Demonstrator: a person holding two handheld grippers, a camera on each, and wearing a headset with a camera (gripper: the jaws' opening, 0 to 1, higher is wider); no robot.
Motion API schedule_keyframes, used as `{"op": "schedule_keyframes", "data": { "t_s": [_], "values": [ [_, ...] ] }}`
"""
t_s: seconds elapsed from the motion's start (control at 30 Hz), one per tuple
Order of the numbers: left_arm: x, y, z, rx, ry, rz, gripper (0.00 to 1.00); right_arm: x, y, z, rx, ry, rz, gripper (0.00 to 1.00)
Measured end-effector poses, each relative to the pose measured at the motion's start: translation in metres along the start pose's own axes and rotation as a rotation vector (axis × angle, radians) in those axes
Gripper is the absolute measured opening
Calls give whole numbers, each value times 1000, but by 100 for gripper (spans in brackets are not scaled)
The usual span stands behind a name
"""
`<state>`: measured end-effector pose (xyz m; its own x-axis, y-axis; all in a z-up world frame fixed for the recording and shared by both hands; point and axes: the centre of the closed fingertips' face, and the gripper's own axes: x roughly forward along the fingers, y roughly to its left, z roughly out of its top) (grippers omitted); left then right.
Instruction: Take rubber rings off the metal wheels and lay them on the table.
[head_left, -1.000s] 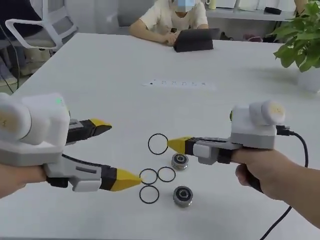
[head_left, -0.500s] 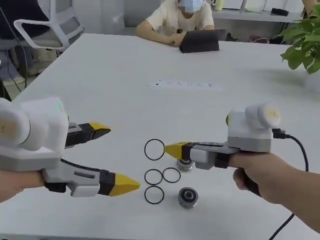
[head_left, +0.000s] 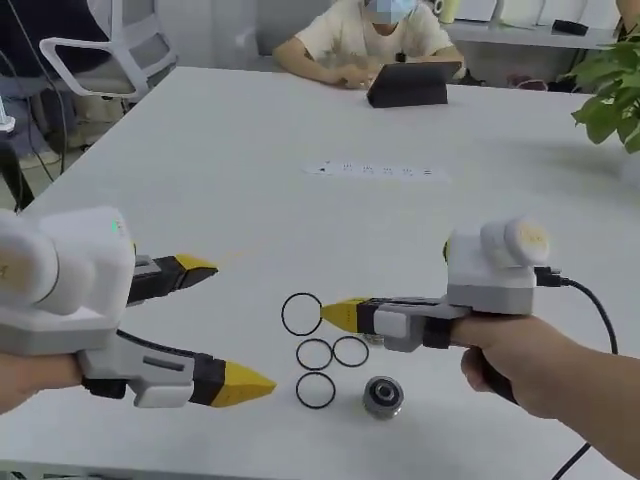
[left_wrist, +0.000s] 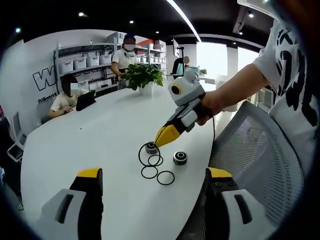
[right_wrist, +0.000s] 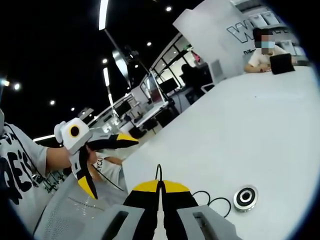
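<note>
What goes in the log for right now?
left gripper: open | right gripper: shut on rubber ring | table: three loose rings

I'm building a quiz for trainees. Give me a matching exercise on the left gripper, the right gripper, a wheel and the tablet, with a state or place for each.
Things:
1. left gripper
2. right gripper
3. wheel
4. tablet

States or places:
A. shut on a ring
B. at the far end of the table
C. open
D. beside three loose rings

Pairs: 1-C, 2-A, 3-D, 4-B
</note>
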<state>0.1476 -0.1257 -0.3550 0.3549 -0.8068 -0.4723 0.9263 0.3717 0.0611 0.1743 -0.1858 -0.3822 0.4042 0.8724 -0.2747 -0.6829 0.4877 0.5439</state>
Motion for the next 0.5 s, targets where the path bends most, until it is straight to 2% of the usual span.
{"op": "schedule_keyframes", "data": {
  "t_s": [0.5],
  "values": [
    [-8, -9, -12, -26, 19, -8, 83, 12, 6, -16, 29, 41, 25, 0]
  ]
}}
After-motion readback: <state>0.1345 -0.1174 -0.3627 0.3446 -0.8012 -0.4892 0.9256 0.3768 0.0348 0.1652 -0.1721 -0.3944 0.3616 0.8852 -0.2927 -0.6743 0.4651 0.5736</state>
